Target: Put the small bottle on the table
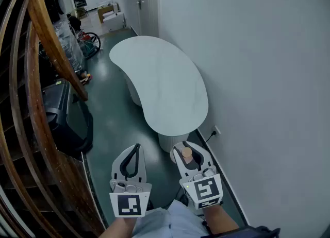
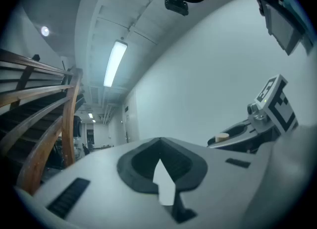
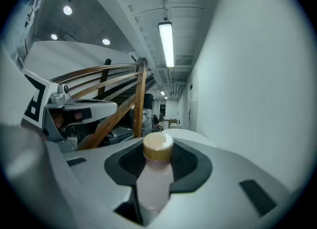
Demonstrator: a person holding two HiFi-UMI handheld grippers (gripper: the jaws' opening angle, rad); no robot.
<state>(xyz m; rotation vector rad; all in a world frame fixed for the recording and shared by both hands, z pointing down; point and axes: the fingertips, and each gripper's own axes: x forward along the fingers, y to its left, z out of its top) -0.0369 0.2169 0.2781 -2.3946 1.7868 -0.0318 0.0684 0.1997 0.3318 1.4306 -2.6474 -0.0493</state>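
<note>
The small bottle [image 3: 153,178] has a pale pinkish body and a tan cap [image 1: 186,153]. My right gripper [image 1: 182,146] is shut on it, and the cap pokes up between the jaws. That gripper hovers just short of the near end of the white kidney-shaped table [image 1: 160,82], above the green floor. My left gripper [image 1: 135,147] hangs beside it on the left, jaws closed at the tips with nothing in them [image 2: 159,141]. In the left gripper view the right gripper [image 2: 247,133] and the cap [image 2: 221,137] show at the right. The table's far edge [image 3: 184,134] shows beyond the bottle.
A wooden stair railing [image 1: 31,103] runs along the left. Below it a black box [image 1: 64,116] stands on the floor. A plain white wall [image 1: 258,77] bounds the right side, with a socket and cable [image 1: 215,130] by the table's foot. Clutter and a wheel [image 1: 91,41] lie farther down the corridor.
</note>
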